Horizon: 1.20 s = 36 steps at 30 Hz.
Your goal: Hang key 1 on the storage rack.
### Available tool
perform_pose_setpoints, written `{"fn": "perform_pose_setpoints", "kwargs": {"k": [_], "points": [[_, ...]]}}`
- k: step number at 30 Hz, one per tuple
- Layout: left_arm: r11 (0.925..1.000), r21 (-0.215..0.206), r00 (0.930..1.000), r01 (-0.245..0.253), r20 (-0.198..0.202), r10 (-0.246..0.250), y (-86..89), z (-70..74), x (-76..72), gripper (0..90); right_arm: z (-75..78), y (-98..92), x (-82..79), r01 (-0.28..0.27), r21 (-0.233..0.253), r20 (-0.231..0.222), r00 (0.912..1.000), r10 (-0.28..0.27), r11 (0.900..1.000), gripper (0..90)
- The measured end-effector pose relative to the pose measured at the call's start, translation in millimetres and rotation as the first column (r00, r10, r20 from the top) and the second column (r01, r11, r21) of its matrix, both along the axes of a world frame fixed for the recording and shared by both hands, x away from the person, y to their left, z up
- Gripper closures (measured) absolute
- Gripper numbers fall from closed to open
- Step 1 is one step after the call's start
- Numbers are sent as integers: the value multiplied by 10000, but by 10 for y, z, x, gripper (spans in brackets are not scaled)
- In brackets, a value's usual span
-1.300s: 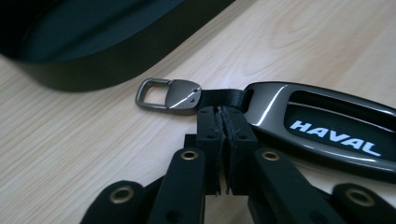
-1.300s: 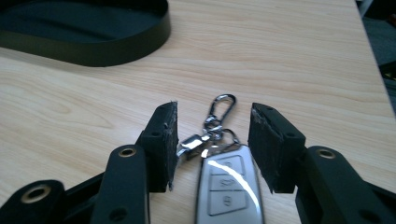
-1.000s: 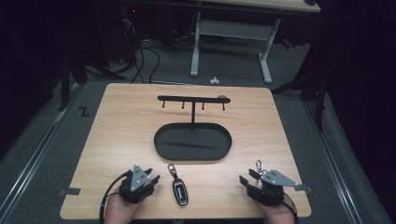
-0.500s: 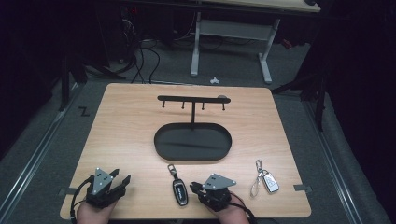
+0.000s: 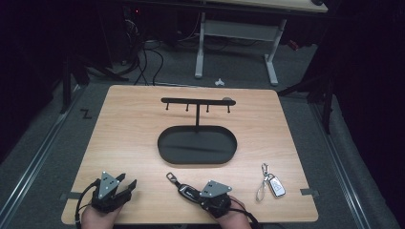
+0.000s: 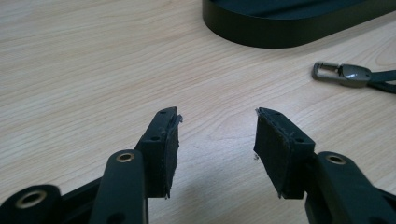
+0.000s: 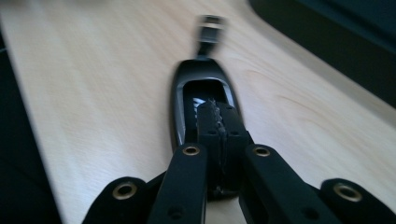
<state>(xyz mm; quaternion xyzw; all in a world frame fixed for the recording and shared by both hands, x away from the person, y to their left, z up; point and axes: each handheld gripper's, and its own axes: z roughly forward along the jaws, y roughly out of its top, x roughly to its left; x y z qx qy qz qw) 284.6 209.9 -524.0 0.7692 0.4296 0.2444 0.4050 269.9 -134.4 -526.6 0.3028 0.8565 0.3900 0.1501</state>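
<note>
The right tongs, pressed together over the smooth black plastic key fob, risk slipping on that light, rigid shell; the left tongs gape wide.

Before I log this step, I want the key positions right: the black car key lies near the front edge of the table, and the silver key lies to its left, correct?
Not quite. In the high view the silver key lies to the right of the black car key, not to its left. Both do lie near the front edge of the table.
</note>
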Motion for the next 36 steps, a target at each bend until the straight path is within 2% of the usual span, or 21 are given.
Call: {"fn": "perform_pose_setpoints", "kwargs": {"k": [7, 14, 17, 20, 23, 25, 26, 29, 32, 34, 36], "points": [[9993, 97, 9993, 362, 84, -363, -84, 7, 7, 501, 4, -354, 109, 880, 104, -202, 9959, -878, 9961, 898], [9969, 191, 9969, 769, 152, -772, -172, 14, 26, 504, 44, -747, 84, 1747, -273, -237, 9842, -1753, 9842, 898], [9952, 247, 9954, 942, 178, -946, -216, 18, 31, 504, 60, -941, 46, 2230, -422, -234, 9743, -2241, 9739, 897], [9939, 279, 9940, 1071, 208, -1077, -249, 20, 37, 504, 63, -1147, 2, 2788, -435, -174, 9599, -2797, 9594, 894], [9933, 243, 9932, 1133, 241, -1139, -278, 25, 52, 505, 61, -1319, -42, 3291, -189, -316, 9436, -3295, 9441, 880], [9930, 234, 9929, 1162, 247, -1167, -288, 28, 59, 506, 62, -1356, -54, 3381, -91, -373, 9403, -3382, 9411, 869], [9925, 227, 9924, 1199, 252, -1204, -301, 33, 67, 505, 85, -1400, -88, 3396, 235, -372, 9402, -3386, 9403, 830], [9909, 227, 9907, 1327, 279, -1333, -344, 35, 85, 505, 137, -1395, -128, 3300, 575, -175, 9440, -3295, 9422, 701], [9896, 305, 9897, 1406, 210, -1413, -356, 18, 82, 505, 163, -1374, -123, 2904, 962, -158, 9568, -2903, 9520, 493], [9894, 345, 9897, 1407, 215, -1415, -339, 14, 67, 505, 160, -1358, -92, 2664, 1075, -244, 9638, -2654, 9578, 374], [9907, 293, 9907, 1326, 262, -1334, -302, 21, 48, 504, 145, -1343, -56, 2585, 1008, -356, 9660, -2562, 9607, 302]]}}
